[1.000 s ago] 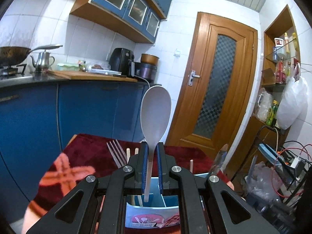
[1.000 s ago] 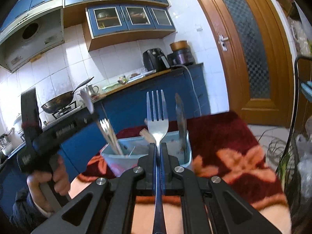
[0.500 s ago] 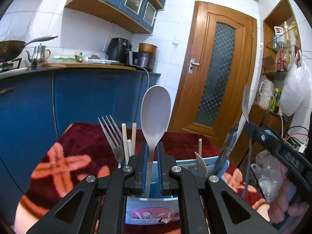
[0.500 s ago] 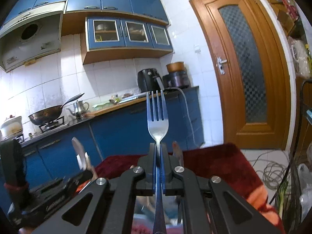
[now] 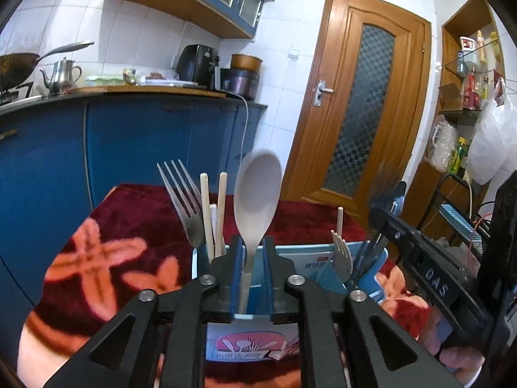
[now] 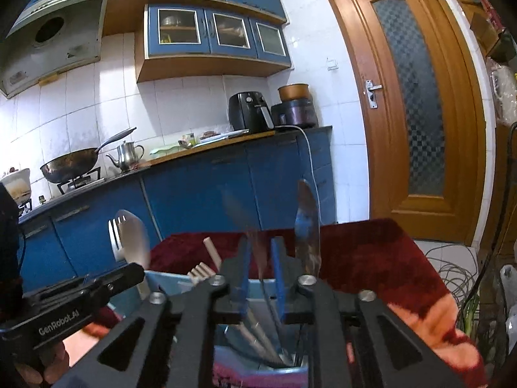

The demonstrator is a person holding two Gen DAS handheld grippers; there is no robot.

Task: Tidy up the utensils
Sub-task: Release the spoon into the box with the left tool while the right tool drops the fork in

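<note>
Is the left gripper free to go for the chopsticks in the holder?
Probably not yet: the left gripper has just been opening its jaws, with the spoon between them. The chopsticks stand just left of it, beside a fork, nothing over them.

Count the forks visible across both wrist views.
3: a tall fork left of the chopsticks, a smaller fork in the holder's right side, a blurred fork between the right gripper's jaws. Others may be hidden.

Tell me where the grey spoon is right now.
In the left wrist view the grey spoon stands upright between the left gripper's parted fingers, handle down in the blue utensil holder, just right of the chopsticks.
</note>
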